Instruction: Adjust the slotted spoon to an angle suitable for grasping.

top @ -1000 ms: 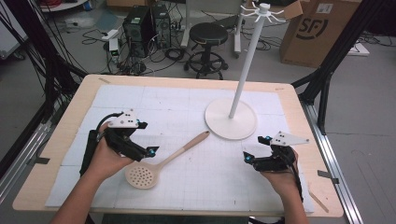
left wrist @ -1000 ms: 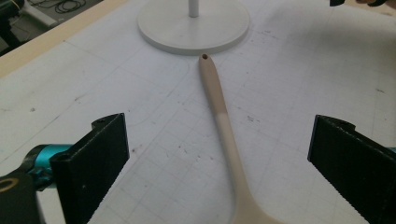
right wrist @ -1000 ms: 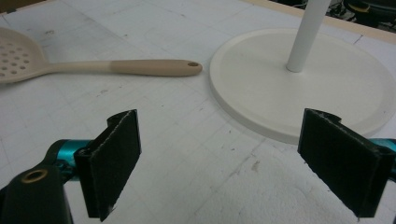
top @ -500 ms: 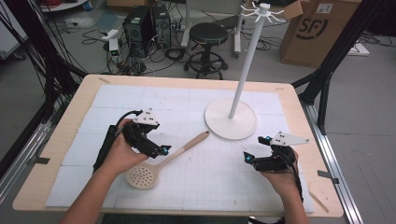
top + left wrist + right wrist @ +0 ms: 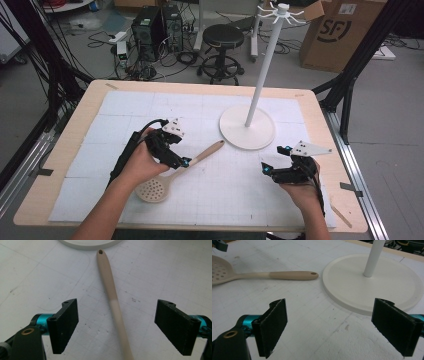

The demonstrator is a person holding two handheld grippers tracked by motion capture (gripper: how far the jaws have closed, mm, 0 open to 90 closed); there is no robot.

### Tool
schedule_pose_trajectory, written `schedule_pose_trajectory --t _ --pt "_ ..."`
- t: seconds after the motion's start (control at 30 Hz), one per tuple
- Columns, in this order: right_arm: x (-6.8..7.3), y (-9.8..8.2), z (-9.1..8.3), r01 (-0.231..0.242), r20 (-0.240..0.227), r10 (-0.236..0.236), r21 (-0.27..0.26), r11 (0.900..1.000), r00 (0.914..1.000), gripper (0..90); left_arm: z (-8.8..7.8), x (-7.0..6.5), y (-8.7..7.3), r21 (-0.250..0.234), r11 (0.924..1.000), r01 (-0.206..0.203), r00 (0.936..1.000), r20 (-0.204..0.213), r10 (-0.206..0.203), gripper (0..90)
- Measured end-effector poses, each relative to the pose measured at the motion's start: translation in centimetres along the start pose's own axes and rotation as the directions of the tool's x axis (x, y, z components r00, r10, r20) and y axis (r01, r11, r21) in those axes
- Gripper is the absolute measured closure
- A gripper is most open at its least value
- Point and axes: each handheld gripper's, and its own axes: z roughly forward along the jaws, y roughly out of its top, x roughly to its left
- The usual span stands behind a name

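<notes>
A beige slotted spoon (image 5: 152,189) lies on the white gridded mat, its handle pointing up and right toward a white hook stand (image 5: 247,127). My left gripper (image 5: 182,162) hangs over the middle of the handle. In the left gripper view the handle (image 5: 107,277) runs between the jaws of my left gripper (image 5: 120,325). The jaws have just been closing, but both pads stand clear of the handle. My right gripper (image 5: 267,169) rests open near the table's right front with nothing between its jaws (image 5: 337,322). It faces the stand's round base (image 5: 372,287) and the spoon (image 5: 287,275).
The stand's thin pole (image 5: 262,65) rises from the base to a ring of hooks (image 5: 282,9). The wooden table edge (image 5: 200,87) frames the mat. Beyond it stand a black stool (image 5: 222,37), a computer case (image 5: 147,30) and a cardboard box (image 5: 345,32).
My left gripper has moved right along the spoon, from near its head to over the handle, and its jaws are a little narrower. The right gripper has stayed put.
</notes>
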Motion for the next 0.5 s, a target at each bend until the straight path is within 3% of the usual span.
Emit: schedule_pose_trajectory --t 0.27,0.5 --pt "0.1 0.0 0.0 -0.001 -0.002 0.001 0.0 1.0 1.0 11.9 1.4 -0.1 0.1 0.061 0.9981 0.003 1.0 0.009 -0.004 23.9" --pt "0.1 0.0 0.1 0.001 -0.002 -0.001 0.004 1.0 1.0 11.9 3.0 0.1 0.1 0.131 0.9913 0.013 0.9998 0.015 -0.015 27.6"
